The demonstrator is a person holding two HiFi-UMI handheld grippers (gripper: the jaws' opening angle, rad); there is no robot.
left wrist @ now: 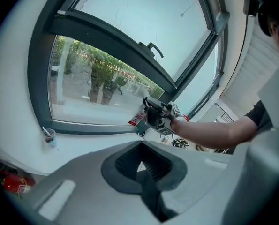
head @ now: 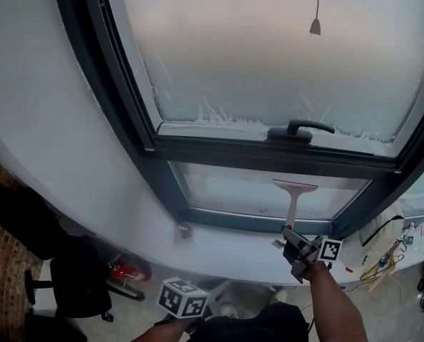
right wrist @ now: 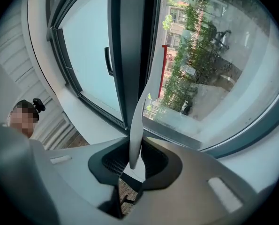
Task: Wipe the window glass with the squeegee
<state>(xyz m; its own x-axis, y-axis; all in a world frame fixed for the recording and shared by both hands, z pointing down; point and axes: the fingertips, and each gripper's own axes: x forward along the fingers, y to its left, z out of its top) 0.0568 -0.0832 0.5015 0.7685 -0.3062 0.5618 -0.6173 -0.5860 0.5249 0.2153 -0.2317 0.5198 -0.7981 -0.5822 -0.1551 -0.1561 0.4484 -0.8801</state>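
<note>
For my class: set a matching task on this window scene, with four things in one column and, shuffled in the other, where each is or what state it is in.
Things
1. white-handled squeegee with a pink blade
2. dark lever window handle
3. left gripper
4. small cup with a straw

Places or states
A. on the white sill, by a lower corner of the window
B. fingers together, holding nothing
C. on the frame bar below the frosted pane
D. gripped in the right gripper, blade up at the clear lower pane

Pairs: 1-D, 2-C, 3-B, 4-A
</note>
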